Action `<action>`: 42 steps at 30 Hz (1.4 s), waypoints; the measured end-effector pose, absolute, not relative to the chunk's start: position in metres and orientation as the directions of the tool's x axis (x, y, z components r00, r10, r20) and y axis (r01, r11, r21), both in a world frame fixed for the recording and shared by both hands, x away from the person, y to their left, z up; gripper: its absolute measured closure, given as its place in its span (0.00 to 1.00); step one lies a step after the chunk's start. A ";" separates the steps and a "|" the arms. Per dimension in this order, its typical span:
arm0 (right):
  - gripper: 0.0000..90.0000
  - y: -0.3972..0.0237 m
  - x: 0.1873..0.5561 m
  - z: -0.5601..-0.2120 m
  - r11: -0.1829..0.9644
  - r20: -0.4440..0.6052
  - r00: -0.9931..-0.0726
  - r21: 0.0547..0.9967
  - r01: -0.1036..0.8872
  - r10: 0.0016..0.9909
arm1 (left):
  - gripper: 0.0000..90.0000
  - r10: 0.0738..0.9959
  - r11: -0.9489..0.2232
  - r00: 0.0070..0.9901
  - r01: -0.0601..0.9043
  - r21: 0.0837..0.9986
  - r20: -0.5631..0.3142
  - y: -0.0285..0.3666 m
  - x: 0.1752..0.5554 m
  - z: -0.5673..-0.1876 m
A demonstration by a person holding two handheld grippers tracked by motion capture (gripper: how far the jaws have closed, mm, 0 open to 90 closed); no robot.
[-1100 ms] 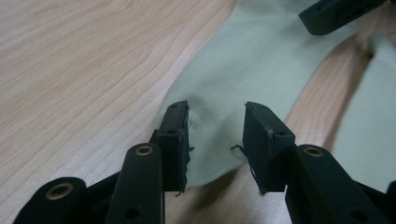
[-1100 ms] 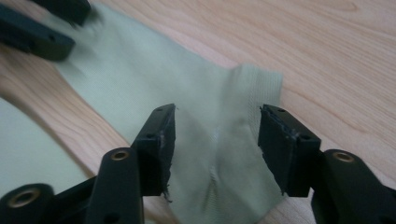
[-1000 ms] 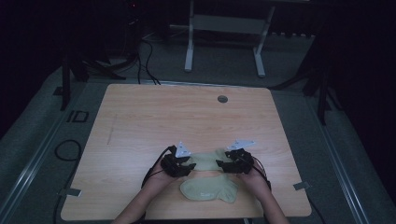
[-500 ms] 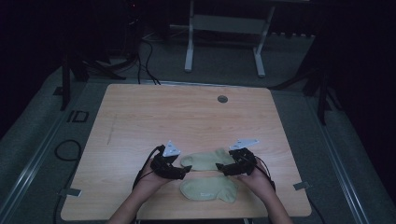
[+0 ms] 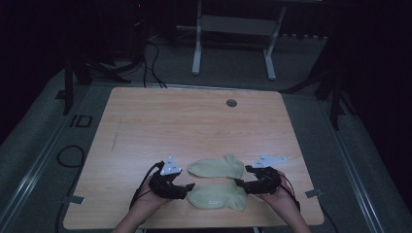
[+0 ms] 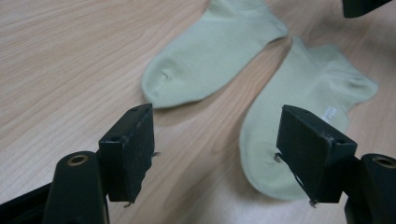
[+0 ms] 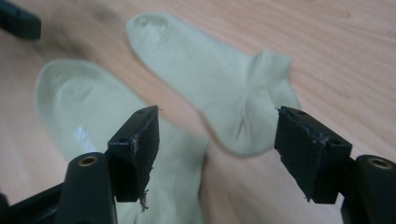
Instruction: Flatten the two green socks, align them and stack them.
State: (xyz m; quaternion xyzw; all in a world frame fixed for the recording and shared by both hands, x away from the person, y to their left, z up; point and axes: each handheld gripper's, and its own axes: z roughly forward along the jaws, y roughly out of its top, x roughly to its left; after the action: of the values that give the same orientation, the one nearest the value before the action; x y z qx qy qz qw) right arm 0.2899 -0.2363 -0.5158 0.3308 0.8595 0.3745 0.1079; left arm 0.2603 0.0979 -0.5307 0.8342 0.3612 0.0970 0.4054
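Two pale green ankle socks lie flat on the wooden table (image 5: 194,126). The far sock (image 5: 216,167) lies just behind the near sock (image 5: 217,196). My left gripper (image 5: 190,186) hovers at the near sock's left end. Its jaws have just been opening and stand open with nothing between them (image 6: 215,154); the far sock (image 6: 215,51) and near sock (image 6: 299,107) lie ahead. My right gripper (image 5: 240,183) hangs at the socks' right ends. It is open (image 7: 215,154), its jaws having just closed a little on nothing, above the far sock (image 7: 219,79) and near sock (image 7: 88,112).
A round grommet (image 5: 231,103) sits near the table's far edge. A white-legged stand (image 5: 233,43) and cables (image 5: 150,53) are on the dark floor beyond. The table's front edge runs just below my hands.
Both grippers have let go of the socks and drawn apart, the left one leftward, the right one rightward, both toward the front edge. The socks now lie as two separate pieces.
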 end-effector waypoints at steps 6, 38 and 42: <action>0.41 -0.253 0.279 -0.520 0.502 0.083 -0.757 0.700 0.507 0.648 | 0.31 0.687 -0.411 0.713 0.542 0.733 -0.142 0.097 0.254 -0.536; 0.89 -0.234 0.262 -0.557 0.578 0.023 -0.773 0.650 0.494 0.634 | 0.93 0.674 -0.488 0.731 0.549 0.678 -0.106 0.068 0.239 -0.564; 0.93 -0.234 0.262 -0.556 0.567 0.053 -0.772 0.648 0.509 0.633 | 0.98 0.681 -0.482 0.724 0.553 0.679 -0.106 0.069 0.238 -0.563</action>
State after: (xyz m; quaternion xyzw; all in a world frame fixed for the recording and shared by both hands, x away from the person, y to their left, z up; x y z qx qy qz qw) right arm 0.2616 -0.2339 -0.5559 0.3244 0.8802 0.3339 0.0927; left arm 0.2384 0.0687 -0.5629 0.8563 0.3604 0.0890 0.3590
